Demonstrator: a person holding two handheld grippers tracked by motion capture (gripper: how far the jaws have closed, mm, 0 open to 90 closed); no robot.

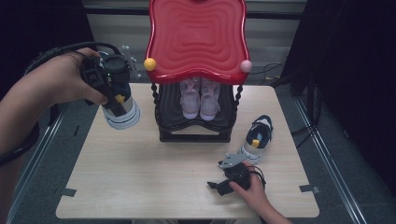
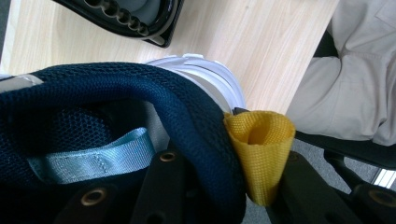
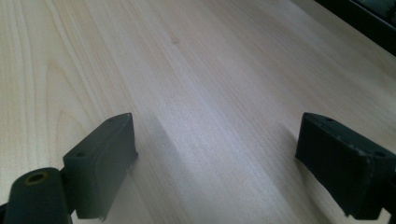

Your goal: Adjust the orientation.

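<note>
Left gripper (image 1: 112,86), upper left of the high view, is clamped on the heel collar of a navy mesh sneaker with a white sole and a yellow fabric heel loop (image 1: 120,108), held in the air over the left edge of the light wooden table (image 1: 140,177), sole end hanging down. In the left gripper view the navy padded collar (image 2: 187,116) runs between the two black jaws at the bottom of the frame, the yellow loop (image 2: 259,149) sits just beside the right-hand jaw, and a pale blue ribbon strip (image 2: 93,158) lies inside the shoe at lower left. Right gripper (image 1: 223,183), lower centre-right of the high view, rests low on the table with its jaws standing wide apart and nothing between them; the right gripper view shows bare wood between them. A second matching navy sneaker with a yellow tab (image 1: 257,137) stands on the table right of centre, just above the right gripper and apart from it. Count: two navy sneakers, one held and one on the table; two pale pink sneakers (image 1: 201,98) side by side on the lower black shelf of a rack with a wavy red plastic top (image 1: 196,37); one rack; one yellow ball knob (image 1: 150,64) and one pink ball knob (image 1: 246,66) on the red top's front corners. No brand marks or writing can be read.
</note>
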